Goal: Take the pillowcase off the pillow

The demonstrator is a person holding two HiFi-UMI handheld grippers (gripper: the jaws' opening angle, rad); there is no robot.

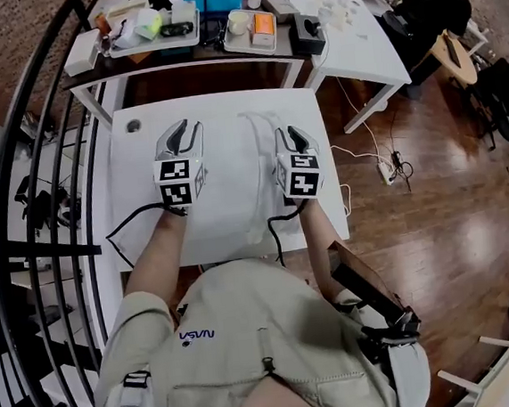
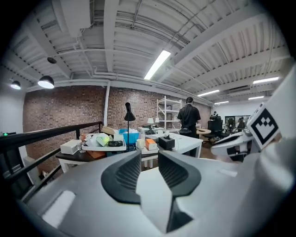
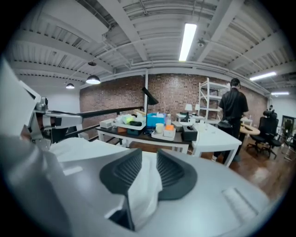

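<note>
Right gripper view: limp, light pillowcase (image 3: pixel 145 190) lies loose between the slightly parted jaws of the right hand-held gripper (image 3: pixel 149 158). The left hand-held gripper (image 2: pixel 149 159) is narrowly open and empty. The hem looks best to pinch.

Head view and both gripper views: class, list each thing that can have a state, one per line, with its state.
Left gripper, jaws apart, nothing gripped.
Right gripper, jaws apart, a fold of pillowcase loose between them.
Pillowcase, lying slack on the table.
</note>
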